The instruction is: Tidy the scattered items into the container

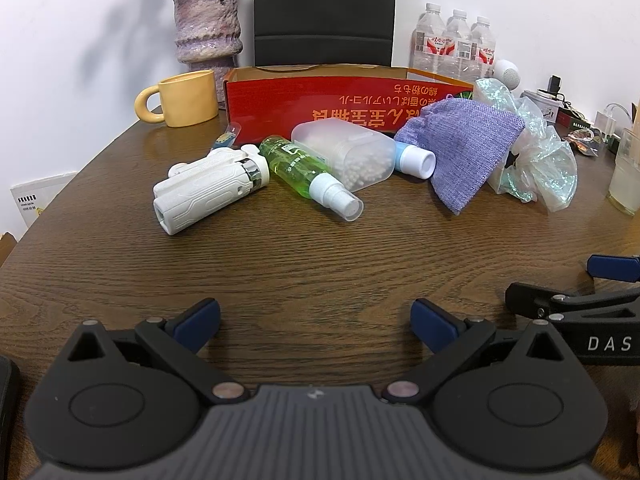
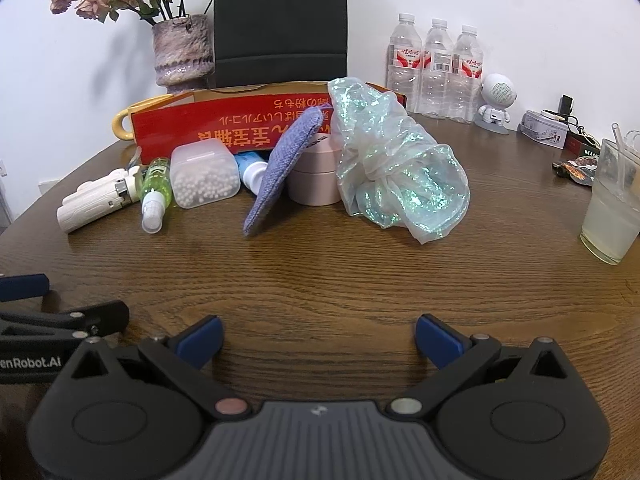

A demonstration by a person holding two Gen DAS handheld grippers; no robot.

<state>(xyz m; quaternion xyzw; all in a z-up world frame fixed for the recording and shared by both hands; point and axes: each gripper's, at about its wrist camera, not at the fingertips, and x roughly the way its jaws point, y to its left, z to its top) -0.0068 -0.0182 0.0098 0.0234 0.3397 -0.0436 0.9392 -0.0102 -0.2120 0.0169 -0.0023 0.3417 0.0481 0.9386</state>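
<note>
Fingers: we hold the left gripper and the right gripper spread wide and empty, low over the table, well short of the items.
Location: items lie in a row before the red box.
White gadget: rigid plastic; we judge a grasp across its body secure.
Green spray bottle: smooth, apt to roll; we take it mid-barrel.
Cotton swab case: light, stiff, slick sides.
Purple pouch: soft; we pinch an edge.
Iridescent bag: flimsy, crinkly; we pinch the gathered knot.
Pink jar: rigid, wide.
Writing: box text upside down, East Asian script; grippers read "DAS" and "enRobot.AI".
</note>
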